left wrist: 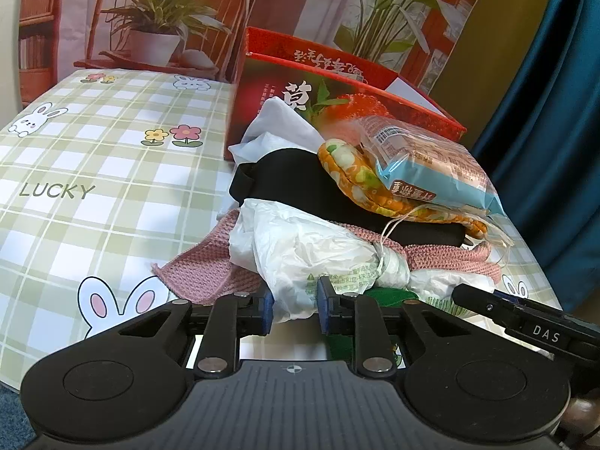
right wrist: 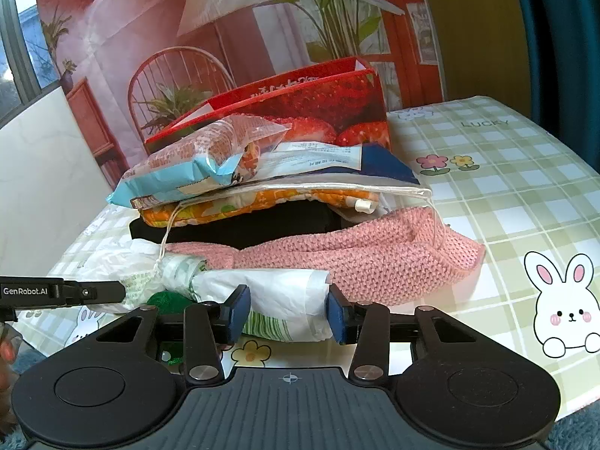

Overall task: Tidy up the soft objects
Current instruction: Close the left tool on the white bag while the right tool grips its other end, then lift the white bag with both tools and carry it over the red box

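A pile of soft things lies on the checked tablecloth (left wrist: 93, 195). A crumpled white plastic bag (left wrist: 300, 251) lies at the front of it, on a pink knitted cloth (left wrist: 198, 273), with a black cloth (left wrist: 292, 183), an orange patterned pouch (left wrist: 348, 176) and a blue snack packet (left wrist: 431, 172) above. My left gripper (left wrist: 294, 309) is closed on the bag's lower edge. In the right wrist view my right gripper (right wrist: 287, 313) grips the same white bag (right wrist: 273, 292) between its blue pads, with the pink cloth (right wrist: 356, 258) behind it.
A red strawberry box (left wrist: 337, 86) stands open behind the pile and also shows in the right wrist view (right wrist: 318, 101). A green object (right wrist: 165, 302) lies under the bag. The right gripper's side (left wrist: 525, 322) shows at the left view's right edge. A printed backdrop stands behind the table.
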Demonstrator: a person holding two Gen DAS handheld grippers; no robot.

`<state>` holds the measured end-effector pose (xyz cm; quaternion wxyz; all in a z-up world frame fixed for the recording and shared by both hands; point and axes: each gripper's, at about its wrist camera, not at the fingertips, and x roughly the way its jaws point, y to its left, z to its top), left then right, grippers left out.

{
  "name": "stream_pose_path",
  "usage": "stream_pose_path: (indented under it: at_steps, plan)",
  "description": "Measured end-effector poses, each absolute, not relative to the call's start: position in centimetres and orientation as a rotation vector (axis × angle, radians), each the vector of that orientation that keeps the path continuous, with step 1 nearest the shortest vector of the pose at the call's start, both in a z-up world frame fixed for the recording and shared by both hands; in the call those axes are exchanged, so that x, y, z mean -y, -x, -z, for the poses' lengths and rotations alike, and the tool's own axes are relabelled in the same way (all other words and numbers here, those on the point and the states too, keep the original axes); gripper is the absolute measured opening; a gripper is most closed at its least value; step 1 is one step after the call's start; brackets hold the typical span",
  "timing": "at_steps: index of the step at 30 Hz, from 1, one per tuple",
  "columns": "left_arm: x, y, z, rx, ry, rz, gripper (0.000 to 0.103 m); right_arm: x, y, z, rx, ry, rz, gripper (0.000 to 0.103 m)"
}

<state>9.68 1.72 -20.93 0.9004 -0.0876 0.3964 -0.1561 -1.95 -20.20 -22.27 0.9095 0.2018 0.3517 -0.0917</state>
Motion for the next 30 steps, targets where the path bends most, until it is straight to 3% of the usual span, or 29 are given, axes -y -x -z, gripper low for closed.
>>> stream_pose_path:
  at_steps: [10, 22, 30]
  plan:
    - [-1.8, -9.9, 21.4, -0.847, 0.184, 0.332, 0.024, 20.2, 1.9, 22.3, -0.733, -0.424, 0.189, 0.04]
    - [-1.4, -9.5, 20.8, -0.813, 0.13, 0.317, 0.01, 20.3, 1.9, 22.3, -0.728, -0.434, 0.176, 0.037]
    - [-1.7, -8.4, 19.0, -0.727, 0.102, 0.32, 0.007, 20.1, 2.5, 21.0, -0.679, -0.422, 0.16, 0.025]
